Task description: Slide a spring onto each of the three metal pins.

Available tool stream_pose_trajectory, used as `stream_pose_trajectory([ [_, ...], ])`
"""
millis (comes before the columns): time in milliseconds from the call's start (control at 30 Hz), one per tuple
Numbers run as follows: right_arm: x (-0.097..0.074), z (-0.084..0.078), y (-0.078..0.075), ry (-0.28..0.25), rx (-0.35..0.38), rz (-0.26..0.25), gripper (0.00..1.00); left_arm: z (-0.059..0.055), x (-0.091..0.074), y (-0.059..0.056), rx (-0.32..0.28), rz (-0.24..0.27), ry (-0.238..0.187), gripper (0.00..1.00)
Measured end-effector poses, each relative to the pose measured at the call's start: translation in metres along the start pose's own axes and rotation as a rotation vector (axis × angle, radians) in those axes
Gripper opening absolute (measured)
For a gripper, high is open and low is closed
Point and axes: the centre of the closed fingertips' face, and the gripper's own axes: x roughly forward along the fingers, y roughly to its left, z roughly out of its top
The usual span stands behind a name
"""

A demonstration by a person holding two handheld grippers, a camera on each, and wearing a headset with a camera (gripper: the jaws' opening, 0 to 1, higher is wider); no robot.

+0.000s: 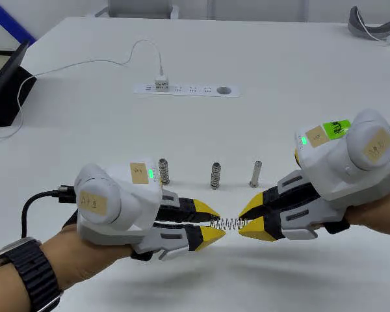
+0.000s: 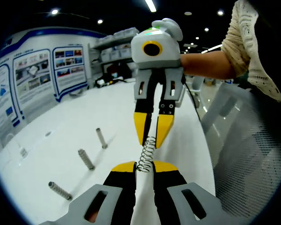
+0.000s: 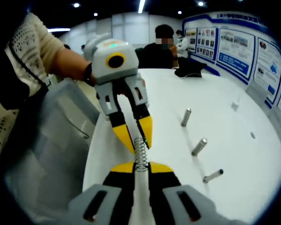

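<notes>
A small loose spring (image 1: pixel 231 224) hangs level in the air between the two grippers, above the white table (image 1: pixel 292 130). My left gripper (image 1: pixel 216 223) is shut on its left end and my right gripper (image 1: pixel 245 221) is shut on its right end. Behind them three upright pins stand in a row: the left pin (image 1: pixel 164 171) and the middle pin (image 1: pixel 216 175) each carry a spring, the right pin (image 1: pixel 256 174) is bare. In the left gripper view the spring (image 2: pixel 146 152) runs from my own tips to the right gripper (image 2: pixel 150 138). The bare pin (image 3: pixel 212 176) lies nearest in the right gripper view.
A white power strip (image 1: pixel 182 89) with a plugged-in cable lies farther back on the table. A black device (image 1: pixel 3 84) stands at the left edge and a grey curved object (image 1: pixel 370 26) at the far right corner. A mesh chair (image 2: pixel 243 140) stands beside the table.
</notes>
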Motion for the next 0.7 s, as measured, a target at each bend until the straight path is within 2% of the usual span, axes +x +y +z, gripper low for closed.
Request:
stream_pose_trajectory([
  [700,-0.011,0.043,0.005,-0.035,-0.07,-0.022,0.12,0.007,-0.006,0.002,0.013,0.003,-0.021,0.11],
])
